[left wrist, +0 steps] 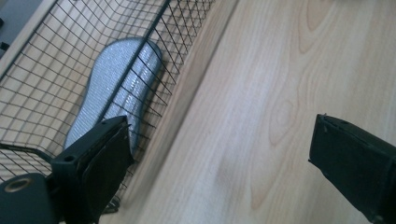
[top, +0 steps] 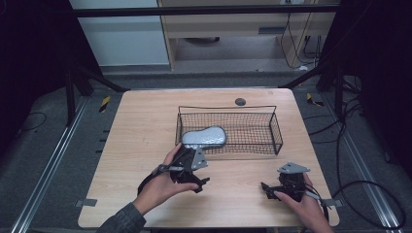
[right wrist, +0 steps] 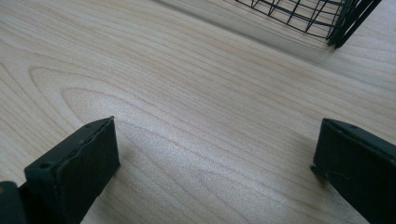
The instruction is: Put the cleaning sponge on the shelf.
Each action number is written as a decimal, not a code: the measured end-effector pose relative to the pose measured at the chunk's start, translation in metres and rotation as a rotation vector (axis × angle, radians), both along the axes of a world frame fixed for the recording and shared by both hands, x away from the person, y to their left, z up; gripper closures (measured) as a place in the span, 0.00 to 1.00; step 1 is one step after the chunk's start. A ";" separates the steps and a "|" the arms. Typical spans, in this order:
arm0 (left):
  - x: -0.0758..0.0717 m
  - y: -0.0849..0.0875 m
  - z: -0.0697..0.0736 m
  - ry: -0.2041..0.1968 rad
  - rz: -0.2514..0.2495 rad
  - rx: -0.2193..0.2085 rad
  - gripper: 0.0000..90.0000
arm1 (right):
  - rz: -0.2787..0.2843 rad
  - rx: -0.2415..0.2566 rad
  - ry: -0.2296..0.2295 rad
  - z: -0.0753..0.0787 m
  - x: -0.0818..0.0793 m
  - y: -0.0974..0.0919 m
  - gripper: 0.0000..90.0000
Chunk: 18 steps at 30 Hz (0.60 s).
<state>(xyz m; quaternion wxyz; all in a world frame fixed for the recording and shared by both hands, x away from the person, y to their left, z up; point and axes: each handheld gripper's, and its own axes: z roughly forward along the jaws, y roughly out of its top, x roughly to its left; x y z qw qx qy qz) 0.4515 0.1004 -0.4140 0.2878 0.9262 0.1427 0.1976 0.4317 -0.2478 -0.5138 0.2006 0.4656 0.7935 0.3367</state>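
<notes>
The sponge in the basket's left end looks light and soft; pinch its narrow waist. Left gripper and right gripper gape empty.

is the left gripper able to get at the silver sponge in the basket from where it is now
Probably yes, from above. The left gripper has open, empty jaws just outside the wire basket, whose near wall stands between it and the silver sponge. The basket top is open, so lifting over the rim looks feasible.
</notes>
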 end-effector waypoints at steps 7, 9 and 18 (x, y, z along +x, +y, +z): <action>-0.008 0.026 -0.008 0.013 0.047 -0.002 0.05 | 0.003 0.001 -0.003 0.000 0.000 0.000 0.00; -0.009 0.035 -0.010 0.012 0.068 -0.011 0.05 | 0.003 0.001 -0.002 0.000 0.000 0.000 0.00; -0.009 0.073 -0.022 0.037 0.155 -0.017 0.06 | 0.004 0.000 -0.003 0.000 0.000 0.000 0.00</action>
